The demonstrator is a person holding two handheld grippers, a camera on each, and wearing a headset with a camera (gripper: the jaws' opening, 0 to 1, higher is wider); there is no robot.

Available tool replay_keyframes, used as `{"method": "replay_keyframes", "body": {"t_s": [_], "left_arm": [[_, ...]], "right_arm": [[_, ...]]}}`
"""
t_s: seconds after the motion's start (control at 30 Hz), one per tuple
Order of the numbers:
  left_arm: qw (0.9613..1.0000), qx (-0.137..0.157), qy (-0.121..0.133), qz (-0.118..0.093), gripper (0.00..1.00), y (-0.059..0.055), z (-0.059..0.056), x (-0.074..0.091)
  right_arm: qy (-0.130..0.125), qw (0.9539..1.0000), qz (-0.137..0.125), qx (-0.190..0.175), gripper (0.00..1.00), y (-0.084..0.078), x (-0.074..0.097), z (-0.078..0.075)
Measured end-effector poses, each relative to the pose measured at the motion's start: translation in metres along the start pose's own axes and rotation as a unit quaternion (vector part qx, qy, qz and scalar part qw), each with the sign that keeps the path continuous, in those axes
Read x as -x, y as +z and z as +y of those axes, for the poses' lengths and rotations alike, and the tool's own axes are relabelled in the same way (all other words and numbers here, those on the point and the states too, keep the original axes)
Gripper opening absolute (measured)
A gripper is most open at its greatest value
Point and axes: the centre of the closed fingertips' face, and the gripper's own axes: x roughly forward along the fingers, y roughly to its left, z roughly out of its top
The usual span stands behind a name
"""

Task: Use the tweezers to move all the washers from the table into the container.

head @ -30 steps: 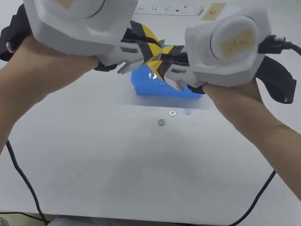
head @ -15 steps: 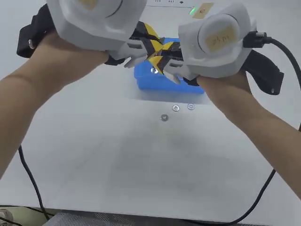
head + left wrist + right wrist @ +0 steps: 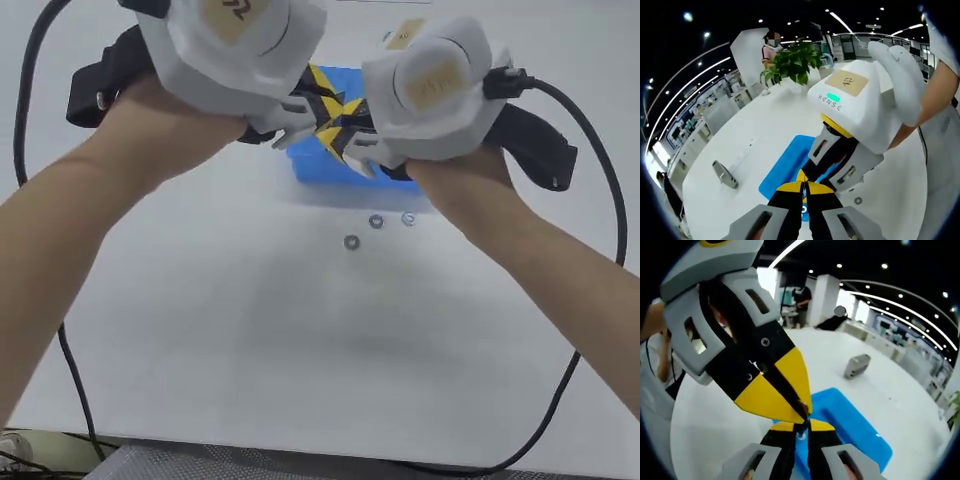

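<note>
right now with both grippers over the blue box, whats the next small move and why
Probably bring both tips back and down toward the nearest washer. The left gripper and right gripper meet, jaws closed, above the blue container, while three washers lie on the table in front of it. Whether the tips pinch anything, I cannot tell.

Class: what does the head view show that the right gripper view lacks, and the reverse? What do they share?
Head view: three washers on the table before the blue container, and both forearms. Right gripper view: a grey box on the table, apart from the container, and a distant person. Shared: the container and the yellow-tipped left gripper.
</note>
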Motion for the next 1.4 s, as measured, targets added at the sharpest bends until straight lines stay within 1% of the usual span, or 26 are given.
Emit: {"method": "replay_keyframes", "body": {"t_s": [0.17,0.27,0.33,0.4,0.47,0.53,0.67,0.8,0.87,0.9,0.97,1.03,1.07,1.1,1.13,1.17,1.2,1.27,1.33,1.4], "left_arm": [[1.0,0.001,-0.002,0.003,0.0,0.003,-0.003,0.003],[1.0,-0.001,-0.001,-0.003,0.0,0.008,-0.005,0.008],[1.0,-0.003,0.0,-0.009,0.0,0.013,-0.005,0.012],[0.9999,-0.008,0.004,-0.014,0.0,0.017,-0.007,0.018],[0.9997,-0.01,0.006,-0.023,0.0,0.024,-0.008,0.026],[0.9994,-0.011,0.007,-0.033,0.0,0.031,-0.01,0.034],[0.9985,-0.012,0.013,-0.052,0.0,0.042,-0.011,0.048],[0.9981,-0.012,0.009,-0.06,0.0,0.049,-0.013,0.06],[0.9978,-0.018,0.003,-0.063,0.0,0.053,-0.017,0.064],[0.9977,-0.02,0.0,-0.064,0.0,0.054,-0.02,0.065],[0.9976,-0.025,-0.012,-0.064,0.0,0.054,-0.027,0.067],[0.9974,-0.024,-0.021,-0.065,0.0,0.052,-0.034,0.066],[0.997,-0.024,-0.029,-0.067,0.0,0.051,-0.038,0.065],[0.9969,-0.024,-0.031,-0.068,0.0,0.05,-0.041,0.064],[0.9968,-0.021,-0.035,-0.069,0.0,0.049,-0.043,0.064],[0.9969,-0.018,-0.039,-0.066,0.0,0.048,-0.046,0.063],[0.997,-0.017,-0.042,-0.062,0.0,0.046,-0.049,0.062],[0.9975,-0.01,-0.043,-0.055,0.0,0.042,-0.055,0.059],[0.9978,-0.01,-0.043,-0.049,0.0,0.038,-0.058,0.058],[0.9981,-0.012,-0.044,-0.041,0.0,0.035,-0.062,0.059]], "right_arm": [[0.006,0.9999,0.002,-0.012,0.05,0.0,0.004,0.002],[0.003,0.9997,-0.011,-0.02,0.05,0.005,0.011,0.001],[0.001,0.9996,-0.019,-0.023,0.05,0.011,0.018,0.002],[-0.002,0.9994,-0.029,-0.017,0.06,0.018,0.025,0.002],[-0.007,0.9991,-0.042,-0.007,0.07,0.027,0.037,0.004],[-0.004,0.9987,-0.05,0.005,0.08,0.033,0.046,0.007],[-0.004,0.9985,-0.053,0.015,0.09,0.034,0.06,0.012],[-0.001,0.9983,-0.057,0.01,0.09,0.034,0.072,0.019],[-0.001,0.9981,-0.06,0.009,0.1,0.036,0.079,0.025],[-0.002,0.998,-0.062,0.01,0.11,0.037,0.079,0.02],[-0.002,0.9977,-0.066,0.014,0.11,0.04,0.085,0.024],[-0.004,0.9975,-0.067,0.021,0.1,0.041,0.088,0.027],[-0.005,0.9976,-0.063,0.026,0.08,0.04,0.089,0.028],[0.001,0.9977,-0.057,0.036,0.05,0.037,0.09,0.032],[-0.001,0.9977,-0.053,0.043,0.05,0.035,0.09,0.033],[0.0,0.9978,-0.049,0.044,0.05,0.033,0.09,0.035],[0.008,0.998,-0.042,0.047,0.05,0.029,0.09,0.04],[0.009,0.9982,-0.037,0.047,0.05,0.023,0.089,0.043],[0.01,0.9981,-0.034,0.05,0.04,0.017,0.088,0.045],[0.017,0.9983,-0.03,0.047,0.04,0.013,0.087,0.049]]}}
